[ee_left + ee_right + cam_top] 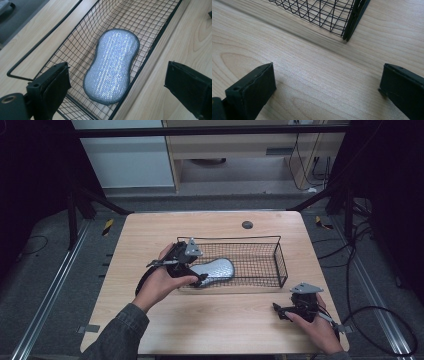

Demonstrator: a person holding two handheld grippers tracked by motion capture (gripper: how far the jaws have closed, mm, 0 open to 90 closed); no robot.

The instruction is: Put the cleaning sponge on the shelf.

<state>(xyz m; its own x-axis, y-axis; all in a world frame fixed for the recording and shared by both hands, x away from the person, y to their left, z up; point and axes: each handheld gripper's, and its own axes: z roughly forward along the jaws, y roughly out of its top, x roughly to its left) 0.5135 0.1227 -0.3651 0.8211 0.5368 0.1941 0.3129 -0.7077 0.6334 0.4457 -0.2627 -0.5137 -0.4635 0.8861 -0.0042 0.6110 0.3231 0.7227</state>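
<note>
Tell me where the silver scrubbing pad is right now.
The scrubbing pad lies flat on the floor of the wire basket, at its left end in the high view, just ahead of the open left hand-held gripper.

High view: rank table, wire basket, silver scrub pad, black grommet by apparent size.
1. table
2. wire basket
3. silver scrub pad, partly covered by the left gripper
4. black grommet
</note>
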